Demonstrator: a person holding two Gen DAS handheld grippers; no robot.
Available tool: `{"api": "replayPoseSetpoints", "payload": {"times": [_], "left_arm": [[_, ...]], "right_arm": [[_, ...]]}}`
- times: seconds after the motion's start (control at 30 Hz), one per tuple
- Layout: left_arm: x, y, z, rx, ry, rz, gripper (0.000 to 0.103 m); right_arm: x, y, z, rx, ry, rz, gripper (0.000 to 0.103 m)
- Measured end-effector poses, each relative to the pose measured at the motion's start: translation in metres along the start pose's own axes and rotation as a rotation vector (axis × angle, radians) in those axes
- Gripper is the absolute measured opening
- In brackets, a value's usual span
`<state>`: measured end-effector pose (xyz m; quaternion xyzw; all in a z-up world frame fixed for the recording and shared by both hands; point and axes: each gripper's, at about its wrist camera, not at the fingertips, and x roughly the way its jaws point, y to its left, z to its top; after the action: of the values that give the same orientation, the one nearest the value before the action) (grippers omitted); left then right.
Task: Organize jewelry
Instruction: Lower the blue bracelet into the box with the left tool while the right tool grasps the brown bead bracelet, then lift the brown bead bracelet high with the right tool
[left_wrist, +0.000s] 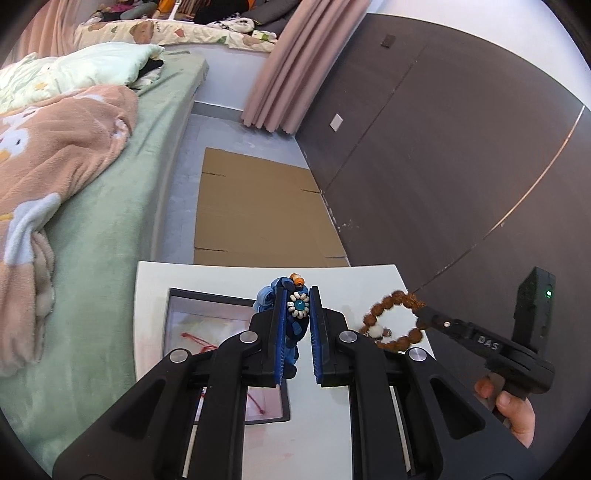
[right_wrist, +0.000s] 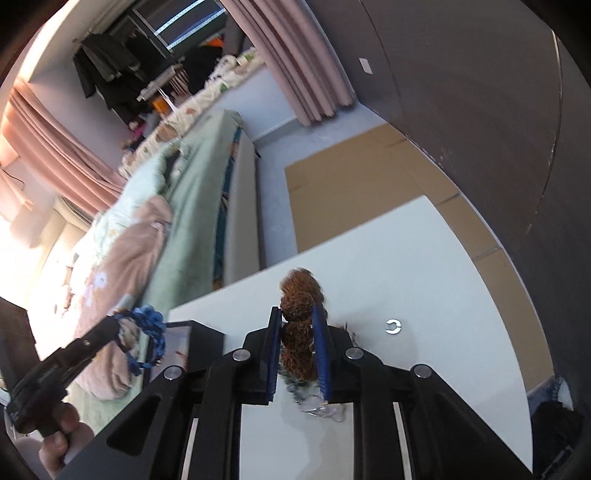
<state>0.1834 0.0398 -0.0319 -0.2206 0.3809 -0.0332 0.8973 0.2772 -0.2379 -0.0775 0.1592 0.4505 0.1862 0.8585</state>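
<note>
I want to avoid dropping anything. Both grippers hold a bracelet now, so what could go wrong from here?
The brown bead bracelet hangs from the right gripper by one edge, so it may slip. The blue braided bracelet in the left gripper could snag. The small silver ring on the white table might get knocked off.

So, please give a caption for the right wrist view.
Right gripper holding a brown bead bracelet above the white table, beside a small silver ring.

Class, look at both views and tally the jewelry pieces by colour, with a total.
Blue: 1, the braided bracelet in the left hand-held gripper.
Brown: 1, the bead bracelet in the right hand-held gripper.
Silver: 1, the ring on the white table.
Total: 3.
</note>
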Motion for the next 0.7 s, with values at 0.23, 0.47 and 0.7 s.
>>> {"api": "replayPoseSetpoints", "payload": {"times": [0.23, 0.47, 0.7], "left_arm": [[-0.013, 0.016, 0.002, -0.019, -0.017, -0.002, 0.013], [-0.012, 0.02, 0.0, -0.021, 0.013, -0.037, 0.018], [-0.021, 0.016, -0.001, -0.001, -0.02, -0.044, 0.068]], "right_arm": [[-0.016, 0.015, -0.004, -0.023, -0.045, 0.03, 0.017], [-0.039, 0.038, -0.004, -0.064, -0.111, 0.08, 0.016], [-0.071, 0.058, -0.001, -0.093, -0.195, 0.135, 0.016]]}}
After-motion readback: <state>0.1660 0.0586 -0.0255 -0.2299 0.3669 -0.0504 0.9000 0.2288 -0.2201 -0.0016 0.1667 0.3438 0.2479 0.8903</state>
